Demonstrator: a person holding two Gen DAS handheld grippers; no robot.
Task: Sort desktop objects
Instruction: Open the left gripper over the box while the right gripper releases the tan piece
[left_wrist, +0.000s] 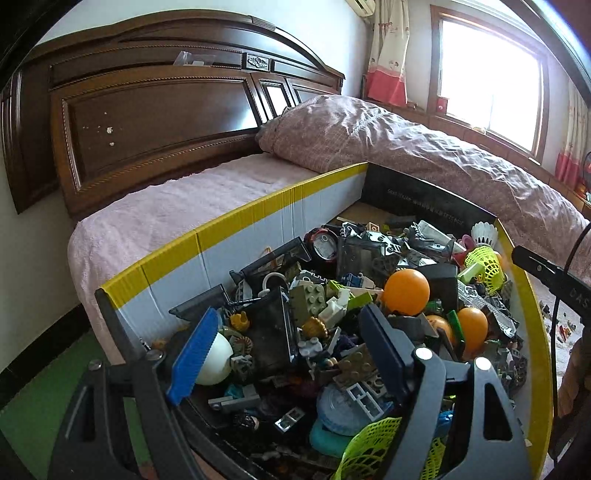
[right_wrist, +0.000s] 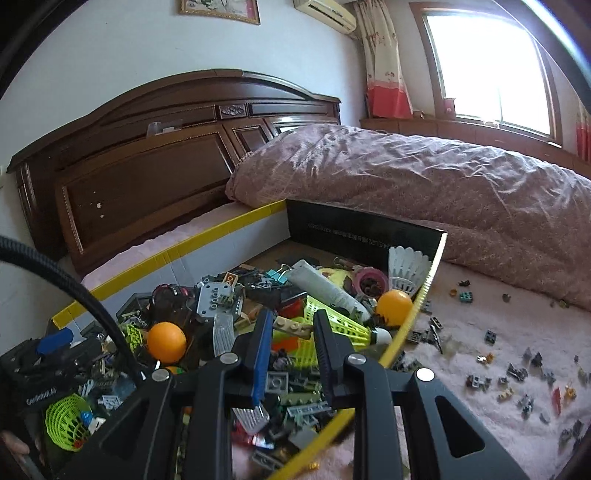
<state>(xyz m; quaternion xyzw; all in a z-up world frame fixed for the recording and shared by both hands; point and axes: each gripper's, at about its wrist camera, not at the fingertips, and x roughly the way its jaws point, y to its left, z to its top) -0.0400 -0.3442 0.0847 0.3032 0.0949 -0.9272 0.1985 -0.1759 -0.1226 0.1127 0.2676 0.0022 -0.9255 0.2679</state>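
- Bed (right_wrist: 461, 332) with pink cover, carrying the whole work; a few tiny bricks (right_wrist: 517, 384) already scattered on the cover just beside the box, so seemingly only a small part sorted.
- Cardboard box (left_wrist: 258, 221) with yellow-taped rim, resting on the bed, heaped with mixed toy pieces; most of the sorting probably left.
- Inside the box: orange balls (left_wrist: 406, 291), a white shuttlecock (right_wrist: 408, 271), neon-green mesh baskets (left_wrist: 485, 266), a watch (left_wrist: 323, 245).
- Left hand-held gripper (left_wrist: 291, 354) above the pile, jaws spread wide, grasping nothing.
- Right hand-held gripper (right_wrist: 291, 354) over the box's near edge, jaws apart, empty too.
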